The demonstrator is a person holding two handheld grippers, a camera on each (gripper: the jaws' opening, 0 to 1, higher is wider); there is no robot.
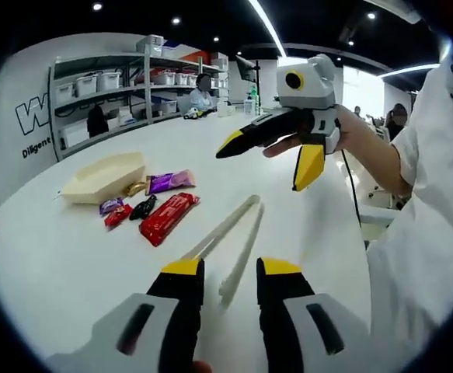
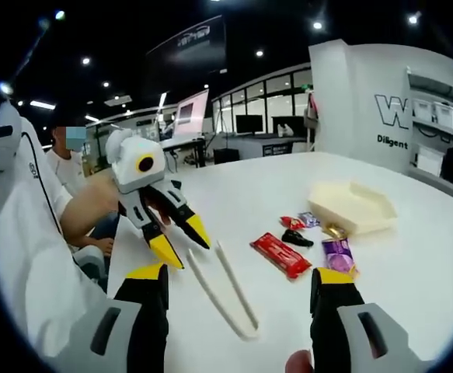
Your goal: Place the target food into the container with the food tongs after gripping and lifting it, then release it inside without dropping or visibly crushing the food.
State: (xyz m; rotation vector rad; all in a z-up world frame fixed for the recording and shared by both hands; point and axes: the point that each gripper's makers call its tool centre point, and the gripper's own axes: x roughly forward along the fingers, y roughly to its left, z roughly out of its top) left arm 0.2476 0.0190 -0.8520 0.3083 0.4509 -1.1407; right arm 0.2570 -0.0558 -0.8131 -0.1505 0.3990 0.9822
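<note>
Task not yet begun. The tongs [image 1: 234, 241] lie untouched on the white table [image 1: 71, 256], lower centre of the left gripper view, their closed end between the spread, empty fingers of the left gripper [image 1: 231, 270]. Wrapped snacks [image 1: 168, 217] rest centre left beside the empty cream container [image 1: 102, 177]. The right gripper [image 2: 239, 278], fingers wide apart, holds nothing. Picking up the tongs, gripping, lifting and releasing all remain.

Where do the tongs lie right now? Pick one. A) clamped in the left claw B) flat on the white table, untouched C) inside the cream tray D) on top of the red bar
B: the tongs lie flat on the table, apart from both open claws and beside the red bar.
</note>
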